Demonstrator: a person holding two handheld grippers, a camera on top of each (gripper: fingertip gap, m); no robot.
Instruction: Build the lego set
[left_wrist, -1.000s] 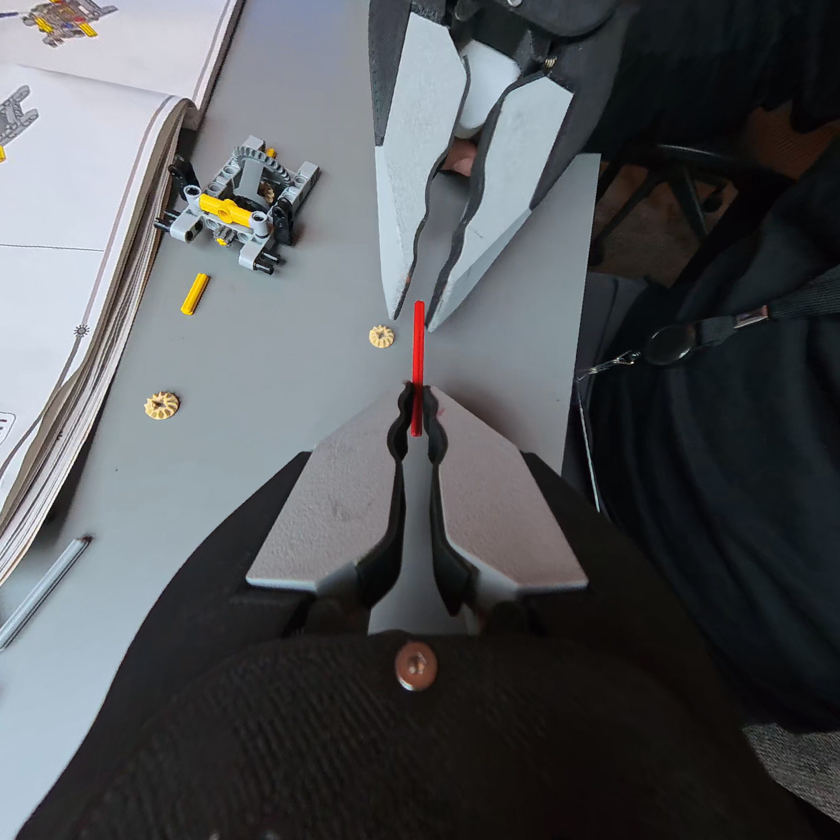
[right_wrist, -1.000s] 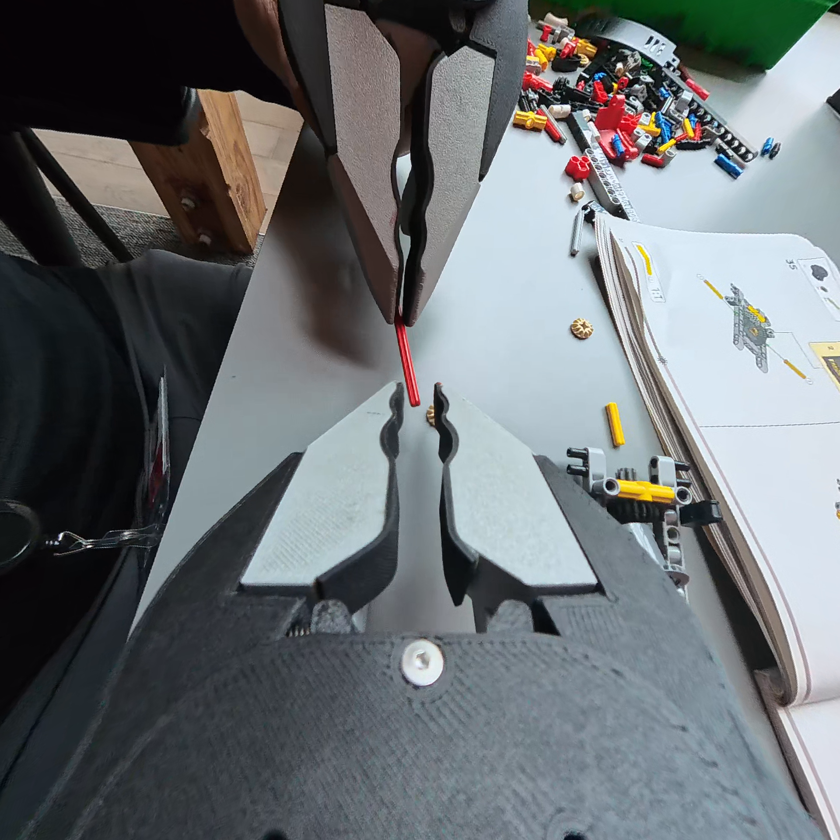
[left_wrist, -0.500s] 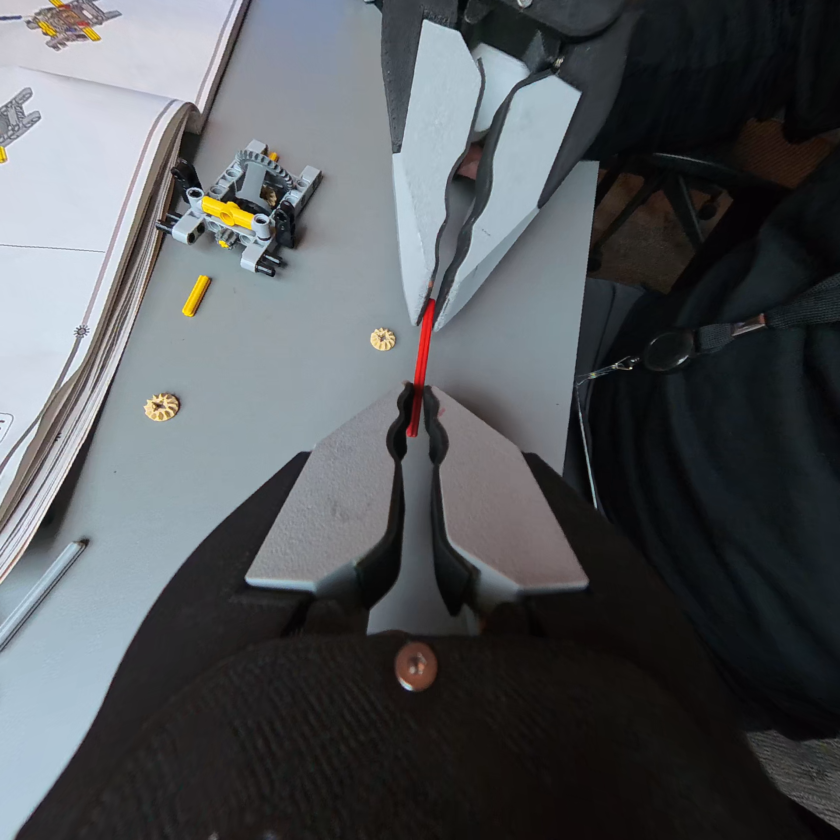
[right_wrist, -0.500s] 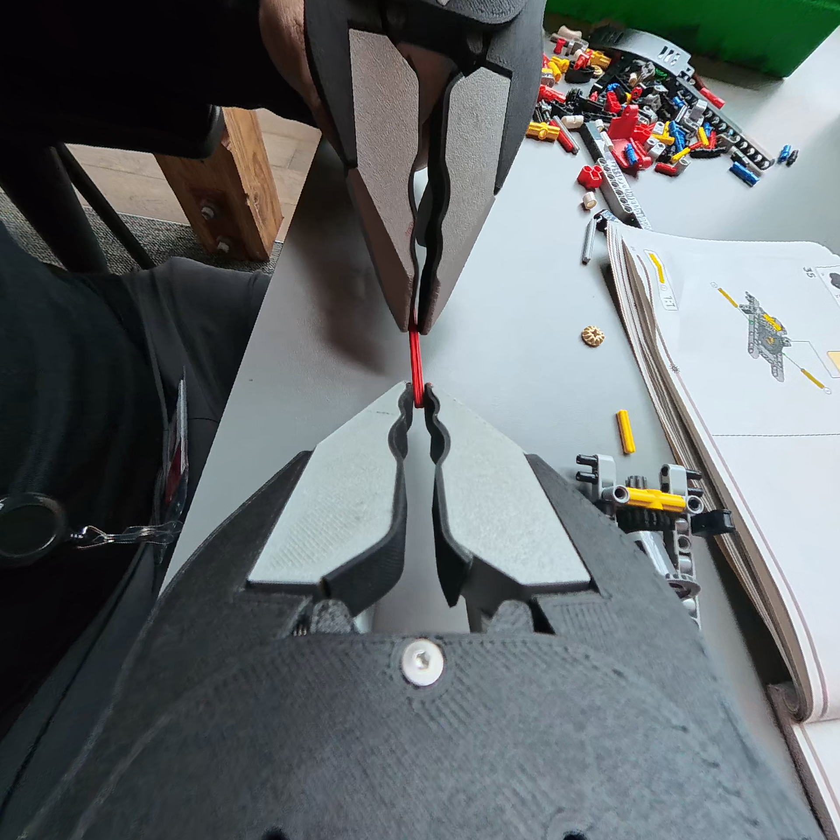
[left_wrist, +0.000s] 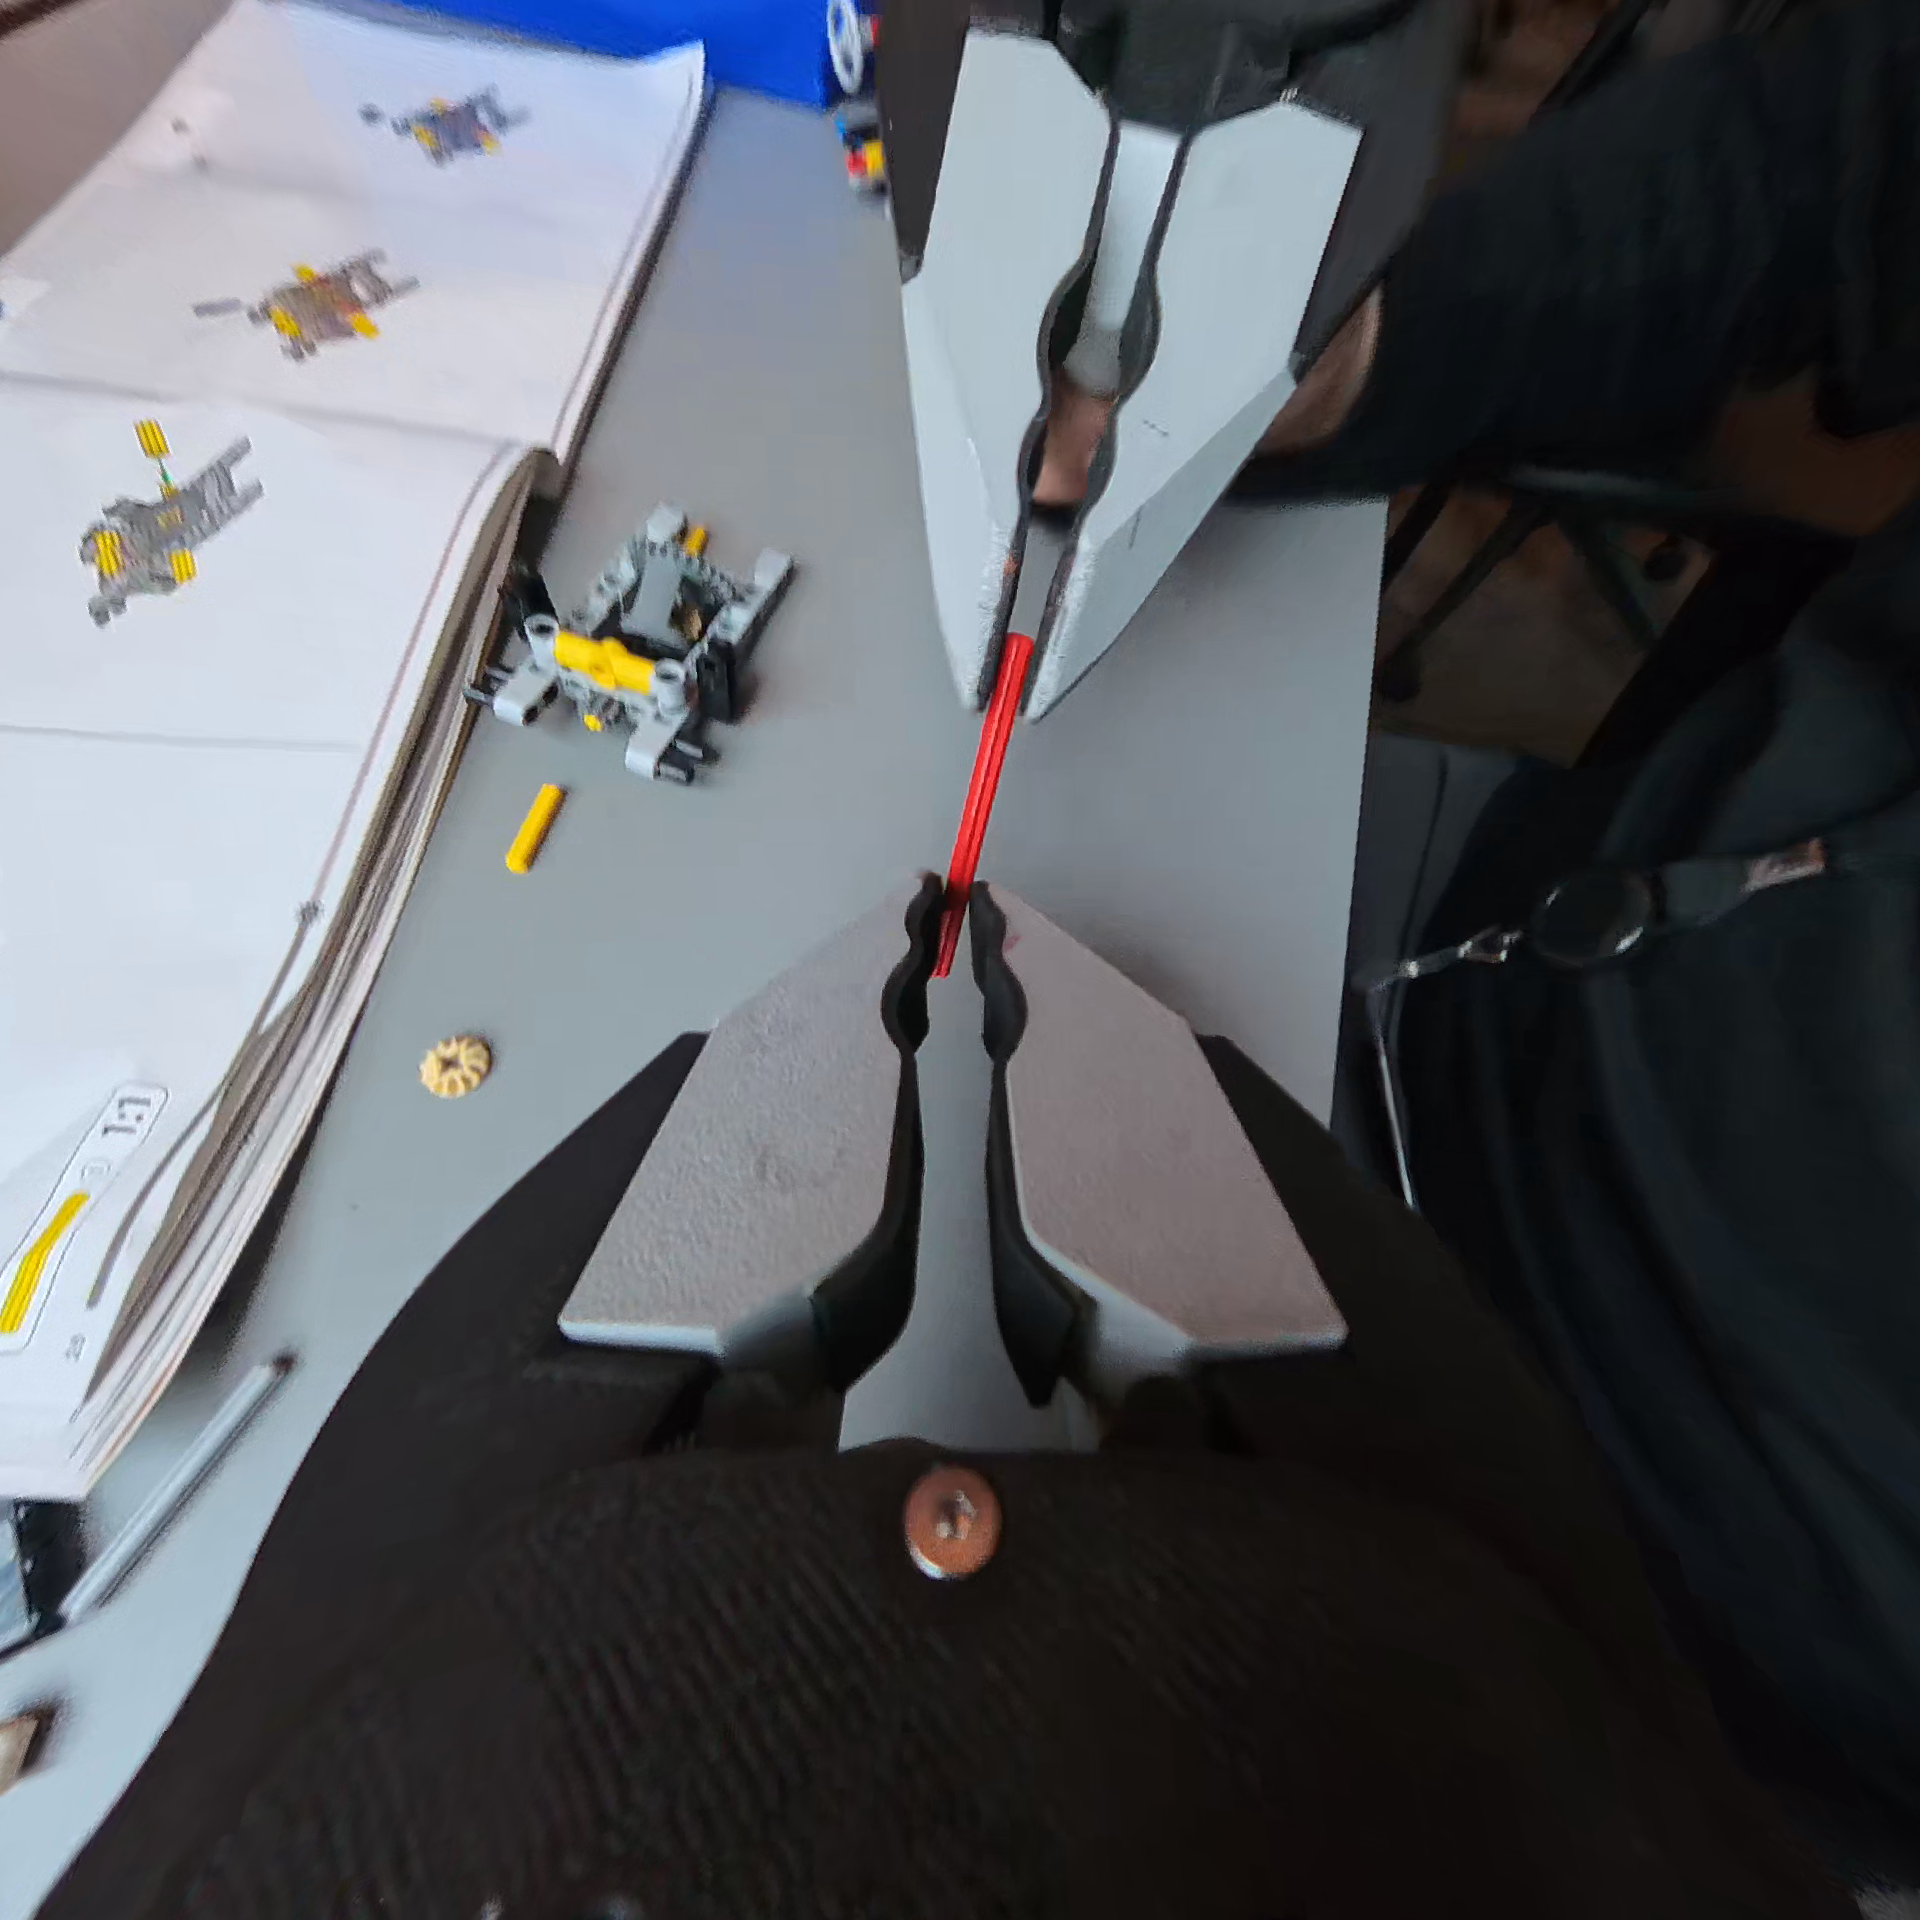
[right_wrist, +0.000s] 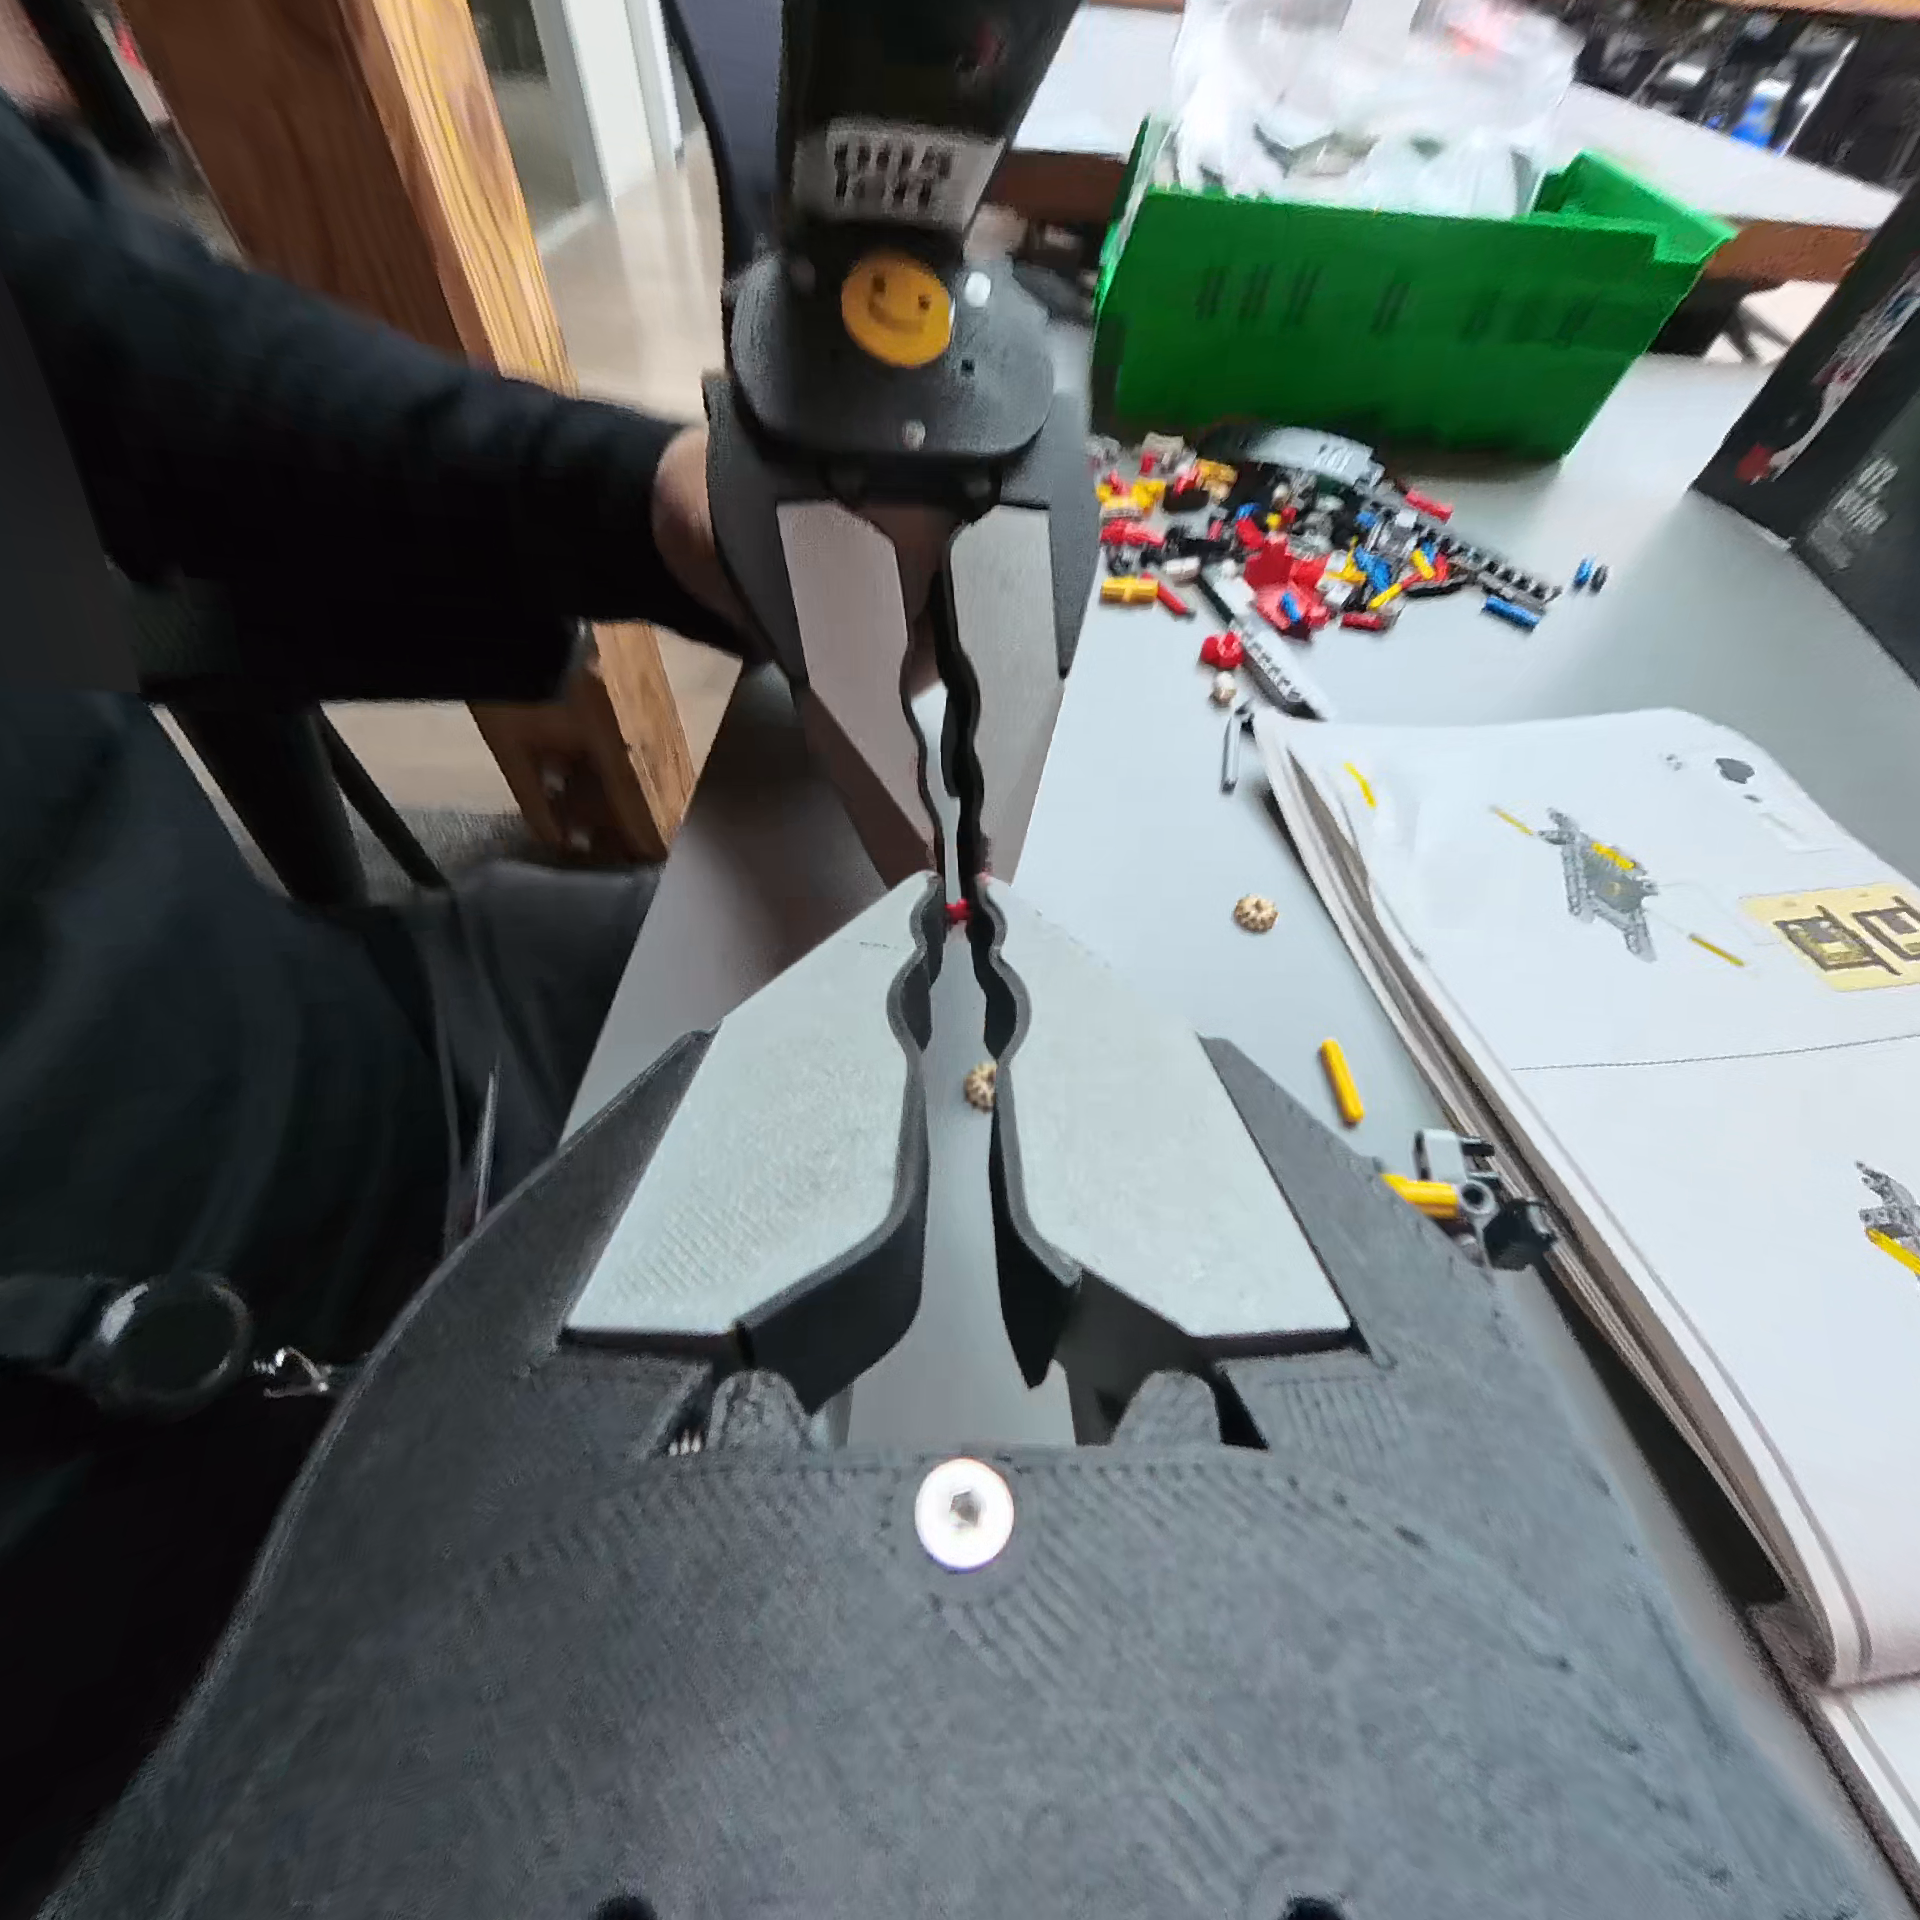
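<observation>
A thin red axle spans between my two grippers above the grey table. My left gripper is shut on its near end. My right gripper faces it from above and is shut on the far end. In the right wrist view only a red end of the axle shows between the tips of my right gripper, with the left gripper right behind it. A small grey and yellow assembly lies on the table beside the open instruction booklet.
A short yellow axle, a tan gear and a second tan gear lie loose. A long grey axle lies near the booklet. A pile of loose pieces, a green bin and a black box stand farther off. The table edge borders a person's lap. My two grippers' fingertips are within a few centimetres of each other.
My right gripper came onto the free end of the red axle and shut on it. Both grippers then rose and tilted with the axle between them.
</observation>
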